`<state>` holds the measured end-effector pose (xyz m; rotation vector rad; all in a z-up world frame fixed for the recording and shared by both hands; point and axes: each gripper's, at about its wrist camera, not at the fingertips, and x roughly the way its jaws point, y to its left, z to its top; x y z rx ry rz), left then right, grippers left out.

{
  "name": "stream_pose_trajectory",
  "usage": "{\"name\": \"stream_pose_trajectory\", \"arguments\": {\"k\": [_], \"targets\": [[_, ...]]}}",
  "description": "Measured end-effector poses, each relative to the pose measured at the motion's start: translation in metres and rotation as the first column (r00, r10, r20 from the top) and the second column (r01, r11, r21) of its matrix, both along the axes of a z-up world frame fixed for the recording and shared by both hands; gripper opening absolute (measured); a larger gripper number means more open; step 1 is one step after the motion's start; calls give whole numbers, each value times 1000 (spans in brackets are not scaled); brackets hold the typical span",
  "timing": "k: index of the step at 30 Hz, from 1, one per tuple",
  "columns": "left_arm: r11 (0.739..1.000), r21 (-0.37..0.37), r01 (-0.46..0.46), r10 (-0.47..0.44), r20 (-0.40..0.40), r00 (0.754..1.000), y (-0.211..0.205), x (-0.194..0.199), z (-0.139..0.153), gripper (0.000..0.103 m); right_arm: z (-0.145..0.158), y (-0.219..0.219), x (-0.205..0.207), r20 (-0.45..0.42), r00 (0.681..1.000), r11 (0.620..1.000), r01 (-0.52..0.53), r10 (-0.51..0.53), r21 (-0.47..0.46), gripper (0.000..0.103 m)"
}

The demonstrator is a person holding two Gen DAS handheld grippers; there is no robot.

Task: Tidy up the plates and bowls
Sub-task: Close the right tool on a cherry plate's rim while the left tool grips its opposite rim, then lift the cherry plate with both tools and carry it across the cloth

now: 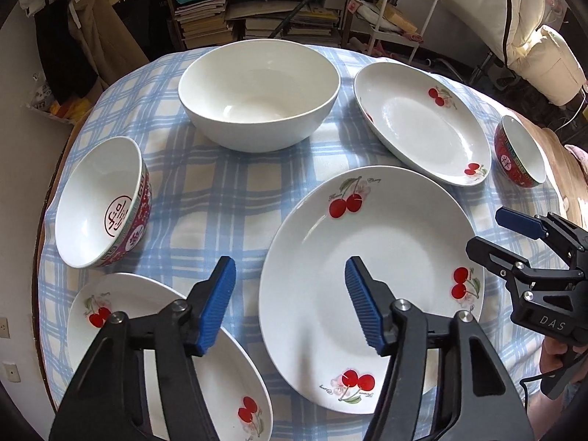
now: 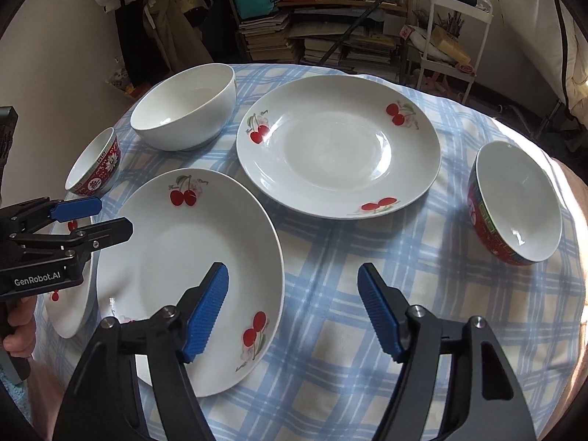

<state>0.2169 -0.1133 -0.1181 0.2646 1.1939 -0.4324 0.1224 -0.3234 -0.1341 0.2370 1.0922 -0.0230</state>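
Three white cherry-print plates lie on the checked tablecloth: a near middle plate (image 1: pixel 371 286) (image 2: pixel 187 275), a far right plate (image 1: pixel 422 121) (image 2: pixel 338 147) and a near left plate (image 1: pixel 161 352) (image 2: pixel 70 308). A large white bowl (image 1: pixel 257 92) (image 2: pixel 183 106) stands at the back. A red-patterned bowl (image 1: pixel 103 202) (image 2: pixel 95 163) stands at the left, another (image 1: pixel 520 150) (image 2: pixel 518 204) at the right. My left gripper (image 1: pixel 290 301) (image 2: pixel 106 217) is open and empty, hovering between the left and middle plates. My right gripper (image 2: pixel 294 312) (image 1: pixel 503 235) is open and empty above the cloth right of the middle plate.
The round table (image 2: pixel 367 330) is covered by a blue-checked cloth. Behind it stand bookshelves (image 1: pixel 257 11) with stacked books, a white cart (image 1: pixel 400 11) and hanging clothes (image 1: pixel 92 29). A bare strip of cloth (image 1: pixel 205 202) runs between the dishes.
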Motion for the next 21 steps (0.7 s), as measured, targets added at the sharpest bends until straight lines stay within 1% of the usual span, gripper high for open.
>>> {"name": "stream_pose_trajectory", "arguments": {"k": [1, 2, 3, 4, 5, 6, 7, 9, 11, 13, 15, 18, 20, 21], "targets": [[1000, 3, -4, 4, -10, 1000, 0, 2, -2, 57, -3, -1, 0, -15, 1000, 1000, 1, -1, 14, 71], [1000, 3, -7, 7, -23, 1000, 0, 3, -4, 57, -6, -1, 2, -33, 999, 999, -6, 7, 40, 64], [1000, -1, -9, 9, -34, 999, -1, 5, -6, 53, -9, -1, 3, -51, 999, 998, -15, 19, 65, 57], [1000, 0, -14, 14, -40, 999, 1, 6, -8, 49, -12, -1, 3, -64, 998, 997, -21, 25, 73, 55], [1000, 9, -22, 22, -50, 999, 0, 8, -11, 42, -14, 0, 3, -73, 997, 997, -25, 31, 76, 51], [999, 16, -30, 31, -65, 997, 0, 10, -14, 37, -15, 1, 3, -79, 996, 997, -30, 36, 77, 46], [999, 15, -37, 38, -84, 996, 2, 12, -17, 35, -17, 2, 4, -88, 995, 997, -33, 39, 75, 43], [998, 4, -57, 58, -104, 993, 5, 15, -22, 30, -21, 2, 4, -106, 993, 996, -35, 44, 85, 30], [998, -12, -59, 57, -127, 990, 8, 18, -27, 27, -25, 1, 4, -120, 992, 993, -35, 49, 114, 18], [998, -31, -62, 57, -153, 987, 13, 21, -32, 26, -27, -2, 3, -124, 991, 989, -29, 47, 145, 16], [997, -51, -55, 46, -155, 987, 16, 23, -31, 23, -29, -4, 4, -133, 990, 985, -25, 48, 169, 14], [996, -67, -51, 40, -159, 986, 19, 23, -30, 21, -33, -6, 5, -158, 987, 980, -8, 41, 199, 14], [997, -66, -43, 32, -159, 987, 20, 23, -30, 20, -38, -3, 6, -183, 982, 975, -8, 49, 223, 16], [998, -57, -34, 25, -158, 987, 21, 23, -30, 21, -38, 0, 7, -186, 981, 978, -9, 49, 210, 18]]}}
